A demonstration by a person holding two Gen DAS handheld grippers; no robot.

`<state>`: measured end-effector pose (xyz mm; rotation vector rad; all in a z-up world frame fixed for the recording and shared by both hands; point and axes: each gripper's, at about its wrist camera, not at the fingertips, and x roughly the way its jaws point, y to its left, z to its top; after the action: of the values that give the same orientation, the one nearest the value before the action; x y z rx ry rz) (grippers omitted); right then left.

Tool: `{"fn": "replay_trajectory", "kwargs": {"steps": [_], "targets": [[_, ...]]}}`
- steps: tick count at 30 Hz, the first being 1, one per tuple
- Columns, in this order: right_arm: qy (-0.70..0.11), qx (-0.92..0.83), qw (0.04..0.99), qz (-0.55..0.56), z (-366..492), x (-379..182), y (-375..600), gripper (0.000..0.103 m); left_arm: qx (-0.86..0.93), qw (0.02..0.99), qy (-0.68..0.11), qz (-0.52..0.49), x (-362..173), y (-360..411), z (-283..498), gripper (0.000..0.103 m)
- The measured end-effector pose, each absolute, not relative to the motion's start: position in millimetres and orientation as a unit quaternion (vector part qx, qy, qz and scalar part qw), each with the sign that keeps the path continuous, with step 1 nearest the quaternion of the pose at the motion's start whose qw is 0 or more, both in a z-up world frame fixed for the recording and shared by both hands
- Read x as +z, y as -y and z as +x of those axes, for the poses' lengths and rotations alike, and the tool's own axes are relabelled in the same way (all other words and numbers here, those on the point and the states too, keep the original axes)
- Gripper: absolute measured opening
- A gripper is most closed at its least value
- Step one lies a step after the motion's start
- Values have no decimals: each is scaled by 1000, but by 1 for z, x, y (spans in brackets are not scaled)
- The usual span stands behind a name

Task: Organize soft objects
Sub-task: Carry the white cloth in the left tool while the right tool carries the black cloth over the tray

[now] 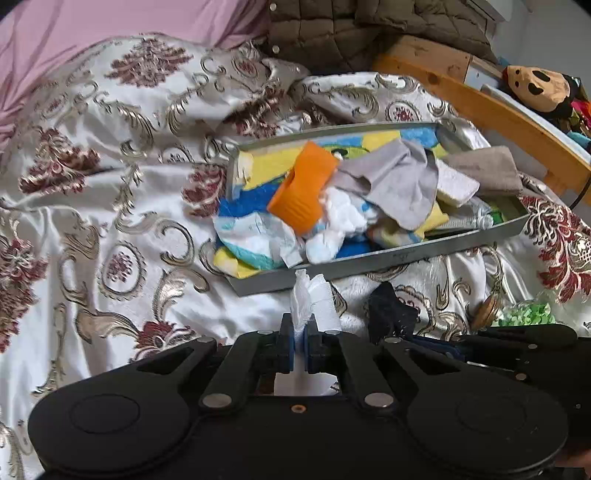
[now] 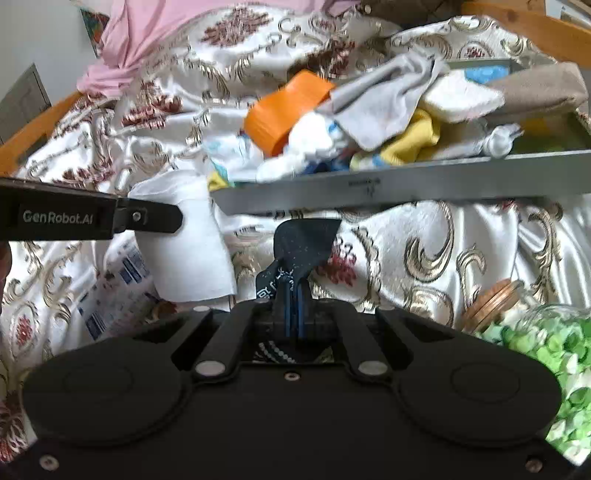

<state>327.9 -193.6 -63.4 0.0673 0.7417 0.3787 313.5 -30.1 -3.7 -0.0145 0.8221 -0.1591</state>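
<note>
My left gripper [image 1: 301,334] is shut on a white cloth [image 1: 312,301], held just in front of the grey tray [image 1: 369,258]. The same cloth shows in the right wrist view [image 2: 188,243] hanging from the left gripper's arm. My right gripper [image 2: 293,295] is shut on a dark navy cloth [image 2: 303,240], held below the tray's near wall [image 2: 406,184]; it also shows in the left wrist view [image 1: 388,306]. The tray holds a pile of soft things: an orange piece [image 1: 301,188], a grey cloth [image 1: 399,181], white wadding [image 1: 343,218] and a blue-yellow towel [image 1: 258,206].
The tray lies on a bed with a cream and maroon patterned cover [image 1: 110,184]. A glass jar of green bits with a wooden lid [image 2: 535,332] lies at the right. A wooden bed rail [image 1: 498,110], a plush toy [image 1: 539,88] and a quilted jacket [image 1: 332,33] are behind.
</note>
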Motion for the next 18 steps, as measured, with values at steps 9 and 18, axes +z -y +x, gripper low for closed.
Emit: {"fn": "replay_trajectory", "kwargs": {"steps": [9, 18], "targets": [[-309, 199, 928, 62, 317, -29, 215, 0, -49, 927, -373, -8, 29, 31, 301, 4], [-242, 221, 940, 92, 330, 16, 236, 0, -20, 945, -326, -15, 72, 38, 309, 4]]}}
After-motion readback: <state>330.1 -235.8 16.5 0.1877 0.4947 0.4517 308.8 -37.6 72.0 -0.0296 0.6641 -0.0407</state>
